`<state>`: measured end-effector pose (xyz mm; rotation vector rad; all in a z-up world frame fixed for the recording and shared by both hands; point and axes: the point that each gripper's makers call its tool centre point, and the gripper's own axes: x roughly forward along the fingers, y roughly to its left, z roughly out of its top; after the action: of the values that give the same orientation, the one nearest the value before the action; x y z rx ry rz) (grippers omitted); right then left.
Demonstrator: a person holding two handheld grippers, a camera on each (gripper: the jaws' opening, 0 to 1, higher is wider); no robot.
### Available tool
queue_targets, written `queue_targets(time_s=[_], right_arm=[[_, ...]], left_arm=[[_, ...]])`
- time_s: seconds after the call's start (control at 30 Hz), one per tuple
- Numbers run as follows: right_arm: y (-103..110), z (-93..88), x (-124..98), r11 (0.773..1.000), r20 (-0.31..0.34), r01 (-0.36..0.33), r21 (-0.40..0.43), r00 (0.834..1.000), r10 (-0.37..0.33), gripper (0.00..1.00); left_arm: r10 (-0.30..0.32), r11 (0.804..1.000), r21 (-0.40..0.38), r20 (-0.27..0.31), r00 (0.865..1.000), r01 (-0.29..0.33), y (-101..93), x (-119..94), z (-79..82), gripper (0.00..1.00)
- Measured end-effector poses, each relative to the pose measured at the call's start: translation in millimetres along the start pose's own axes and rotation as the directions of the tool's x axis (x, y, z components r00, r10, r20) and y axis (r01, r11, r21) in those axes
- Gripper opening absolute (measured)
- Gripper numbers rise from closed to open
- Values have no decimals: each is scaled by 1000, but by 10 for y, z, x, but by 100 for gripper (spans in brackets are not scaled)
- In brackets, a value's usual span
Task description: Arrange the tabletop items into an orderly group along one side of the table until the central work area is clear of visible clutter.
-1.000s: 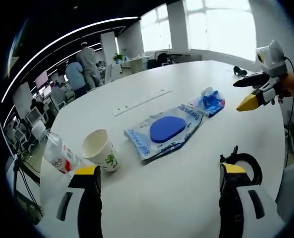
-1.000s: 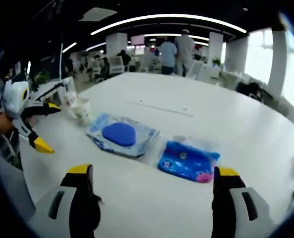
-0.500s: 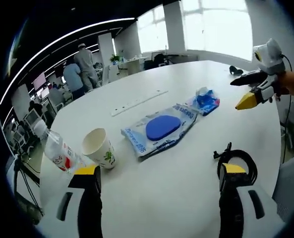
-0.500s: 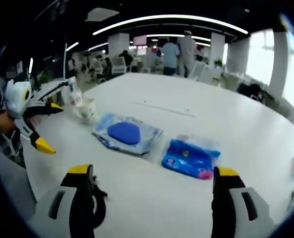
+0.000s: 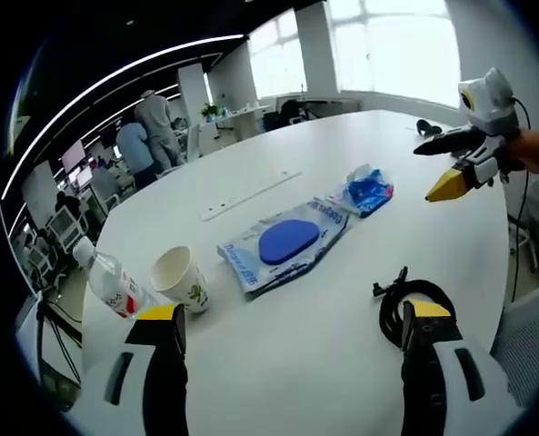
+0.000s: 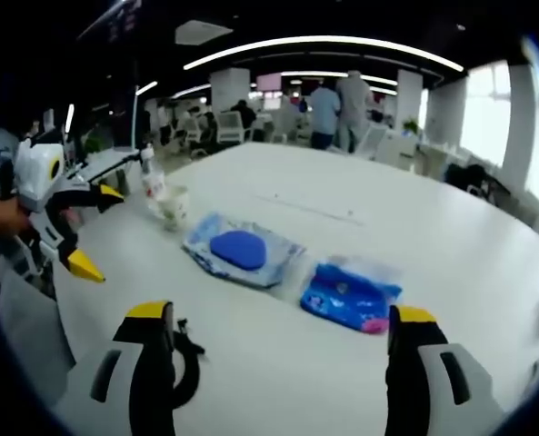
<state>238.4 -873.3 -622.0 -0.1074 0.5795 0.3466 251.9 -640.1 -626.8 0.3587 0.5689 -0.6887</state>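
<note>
1. Both tools hover above the white table, nothing between the jaws of either. The left gripper has its jaws spread wide, and so does the right gripper. Judged as a survey stance: no item has been picked as yet.
2. Items lie in a loose diagonal row across the middle of the table, not along an edge, so the central area is not yet cleared.
3. Row, from the left gripper view: clear plastic bottle lying on its side near the table edge; paper cup upright just beside it (touching or apart: cannot tell); flat wipes pack with a blue oval; small blue crinkled packet just past the pack's far end.
4. A coil of black cable sits apart from the row, near the left gripper's right jaw; in the right gripper view it lies by the left jaw.
5. The bottle and cup already sit near one edge (likely the natural side for grouping); the packs and cable would have to come over.
6. Obstructions: none on the table between tools and items. Each tool shows in the other's view, well apart. A long thin strip lies beyond the row.
7. Background: people standing, desks and chairs, bright windows
</note>
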Motion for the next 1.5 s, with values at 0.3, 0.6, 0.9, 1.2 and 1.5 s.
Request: queue_targets(time_s=[0.3,0.6,0.9,1.2,1.5], right_arm=[[47,-68,-102,1000,23,-30,9,999,30,93],[74,-129,-183,998,41,-58,15,998,58,89],[208,-120,-229,990,60,-126,59,991,123,79],[329,-261,-160,985,18,-175,10,984,174,70],[546,-474,-88,970,-58,-239,-29,970,238,54]], left_arm=[[35,999,-39,7,999,-35,-40,-116,-11,92],[71,996,-60,21,997,-69,-134,-170,-15,85],[92,994,-59,-10,996,-92,-258,-149,-122,80],[80,996,-48,-11,997,-80,-352,-43,-103,69],[35,997,-62,-32,999,-37,-545,65,-167,58]])
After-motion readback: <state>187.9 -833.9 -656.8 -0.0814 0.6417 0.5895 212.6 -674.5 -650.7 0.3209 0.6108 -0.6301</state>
